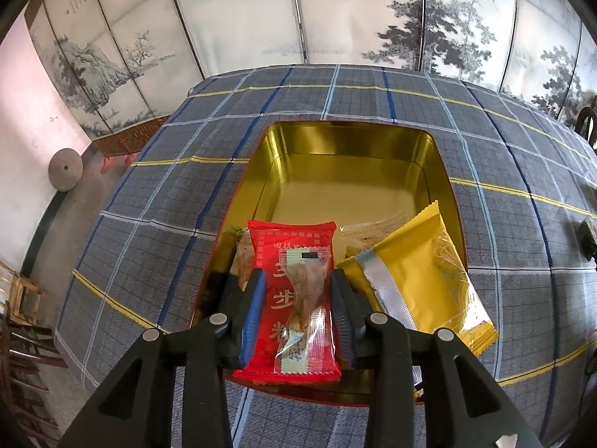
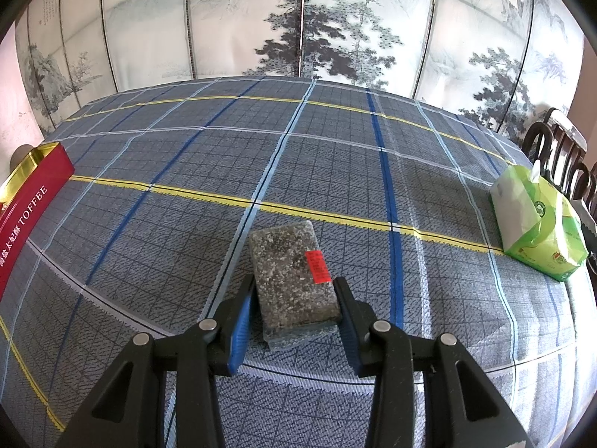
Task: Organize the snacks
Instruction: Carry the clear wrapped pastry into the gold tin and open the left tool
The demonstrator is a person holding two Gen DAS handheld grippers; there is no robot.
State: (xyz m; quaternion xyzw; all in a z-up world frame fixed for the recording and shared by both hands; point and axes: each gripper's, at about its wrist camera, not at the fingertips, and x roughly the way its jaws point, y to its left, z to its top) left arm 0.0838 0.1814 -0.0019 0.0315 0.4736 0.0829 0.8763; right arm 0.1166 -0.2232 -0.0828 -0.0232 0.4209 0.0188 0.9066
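Note:
My left gripper (image 1: pixel 298 283) is shut on a red snack packet (image 1: pixel 293 298) and holds it over the near end of an open gold-lined tin (image 1: pixel 440 160). A yellow snack packet (image 1: pixel 418 280) and a pale packet (image 1: pixel 369 229) lie in the tin's near end. My right gripper (image 2: pixel 294 291) has its jaws on either side of a dark speckled snack bar (image 2: pixel 293 272) with a red label, which lies on the checked tablecloth (image 2: pixel 335 156); the pads look closed against its sides. The tin's red side (image 2: pixel 26 212) shows at the left of the right wrist view.
A green and white tissue pack (image 2: pixel 537 220) lies at the table's right edge. Dark wooden chairs (image 2: pixel 559 149) stand beyond it. A painted folding screen (image 2: pixel 298 18) stands behind the table. A wooden stool (image 1: pixel 22 295) is on the floor at left.

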